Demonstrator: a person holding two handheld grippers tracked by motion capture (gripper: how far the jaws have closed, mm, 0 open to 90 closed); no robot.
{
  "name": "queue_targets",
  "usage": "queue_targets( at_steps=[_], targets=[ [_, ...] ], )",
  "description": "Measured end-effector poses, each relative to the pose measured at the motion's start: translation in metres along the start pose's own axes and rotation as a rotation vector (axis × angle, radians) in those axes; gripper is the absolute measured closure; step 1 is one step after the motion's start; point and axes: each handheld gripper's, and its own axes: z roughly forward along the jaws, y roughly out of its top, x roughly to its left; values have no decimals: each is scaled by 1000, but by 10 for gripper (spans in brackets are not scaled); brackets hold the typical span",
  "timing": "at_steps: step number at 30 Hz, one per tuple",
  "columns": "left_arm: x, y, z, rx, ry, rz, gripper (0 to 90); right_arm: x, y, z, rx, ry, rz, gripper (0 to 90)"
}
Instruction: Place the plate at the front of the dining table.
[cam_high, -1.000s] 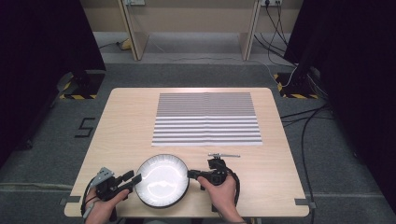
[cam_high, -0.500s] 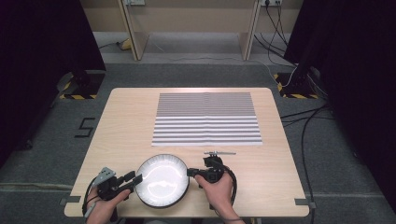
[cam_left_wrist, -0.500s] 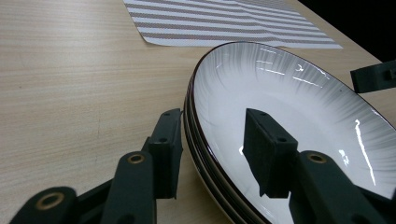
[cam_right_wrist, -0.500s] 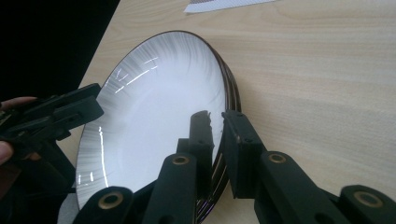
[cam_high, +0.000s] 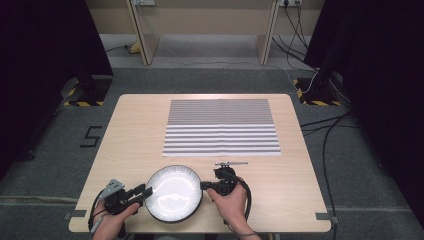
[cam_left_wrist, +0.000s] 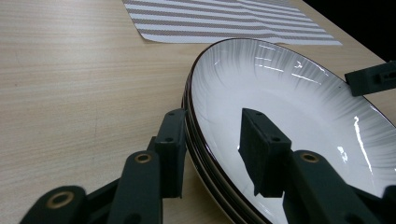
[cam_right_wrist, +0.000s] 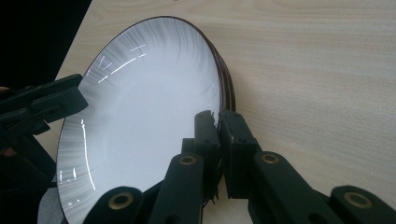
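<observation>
Viewed from above, the left gripper (cam_high: 142, 191) is lying at the plate's nine o'clock edge near the front of the bench (cam_high: 125, 130). Its fingers (cam_left_wrist: 170, 154) are straddling the rim of the plate stack (cam_left_wrist: 289, 112), one outside and one over the white well. They have just been closing, with the rim between them. A gap is still showing at the inner finger, so this side is not yet clamping.

The plate stack (cam_high: 173, 193) is resting at about six o'clock on the bench, just in front of the striped mat (cam_high: 221, 126). At least three dark-edged rims are showing one under another in the left gripper view. A small utensil (cam_high: 231, 163) is lying at the stack's one o'clock; what it is cannot be told.

At the three o'clock edge the right gripper (cam_high: 205, 185) is pinching the rim. Its fingers (cam_right_wrist: 236, 140) have just finished closing and are now pressing on the edge of the plate stack (cam_right_wrist: 149, 112); how many plates they are holding cannot be told.

Compared with a second earlier, both hands are keeping their places while both pairs of fingers have narrowed. This suggests that the two-sided grasp is nearly complete, and a lift is likely to be the next step once the left side seats.
</observation>
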Motion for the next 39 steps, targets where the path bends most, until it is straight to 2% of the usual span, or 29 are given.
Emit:
queue_targets(
  at_steps=[9, 14, 17, 19, 24, 35, 38, 39],
  targets=[
    [0, 0, 2, 23, 15, -6, 685, 3, -2, 1, -4, -20, 4, 858],
    [1, 1, 4, 33, 17, -14, 685, 4, -1, 1, 7, -24, 12, 859],
    [1, 2, 4, 29, 16, -23, 678, 0, -1, 3, 8, 8, 55, 864],
    [2, 2, 4, 25, 15, -24, 677, 0, -1, 3, 4, 16, 62, 866],
    [2, 3, 4, 28, 20, -20, 674, 3, -2, 4, -5, 1, 47, 866],
    [3, 3, 7, 31, 21, -26, 668, 1, -3, 6, -19, 13, 65, 870],
    [4, 3, 8, 29, 8, -37, 659, -1, -4, 6, -25, 37, 87, 870],
    [5, 3, 8, 26, -4, -45, 629, -5, -5, 6, -36, 62, 103, 871]
  ],
)
